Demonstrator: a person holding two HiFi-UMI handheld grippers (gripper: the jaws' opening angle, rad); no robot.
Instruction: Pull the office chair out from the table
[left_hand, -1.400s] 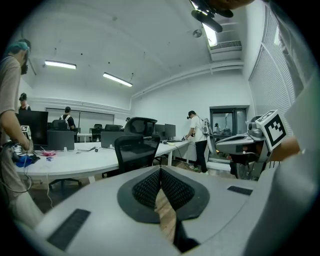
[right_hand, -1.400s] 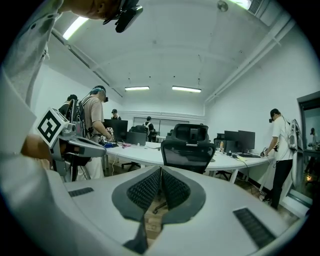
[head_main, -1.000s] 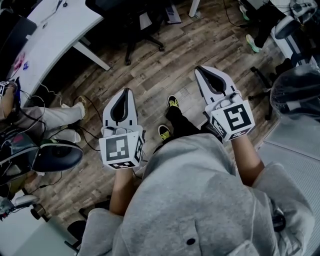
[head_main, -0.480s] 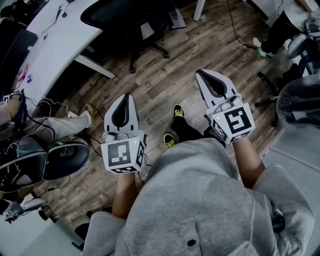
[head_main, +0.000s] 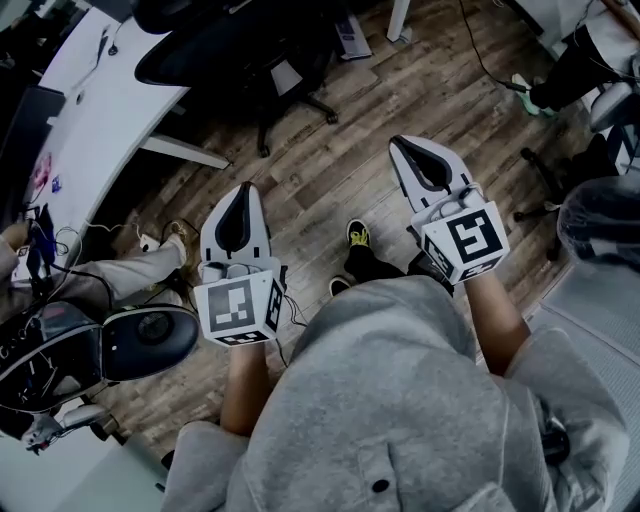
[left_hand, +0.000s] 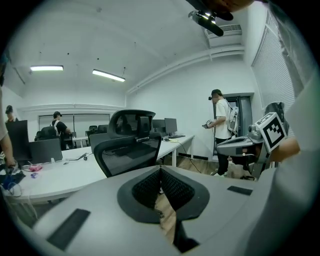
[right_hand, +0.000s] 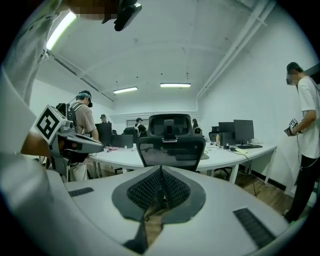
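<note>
Left tongs (head_main: 243, 195) and right tongs (head_main: 404, 148) are both pressed together, holding nothing. Office chair (head_main: 215, 35) sits tucked at the worktop (head_main: 110, 95), well ahead of both, backrest towards them. Right tongs line up straight on it, left tongs look slightly nearer

The floor (head_main: 330, 170) is brown wood planks, the table (head_main: 100, 120) at the upper left has a smooth white top, the office chair (right_hand: 170, 152) has a black mesh back, the sweater (head_main: 400, 400) is soft grey cloth, and the left gripper (head_main: 244, 190) and right gripper (head_main: 397, 141) look like matt grey plastic with bumpy black pads (left_hand: 147, 187).
</note>
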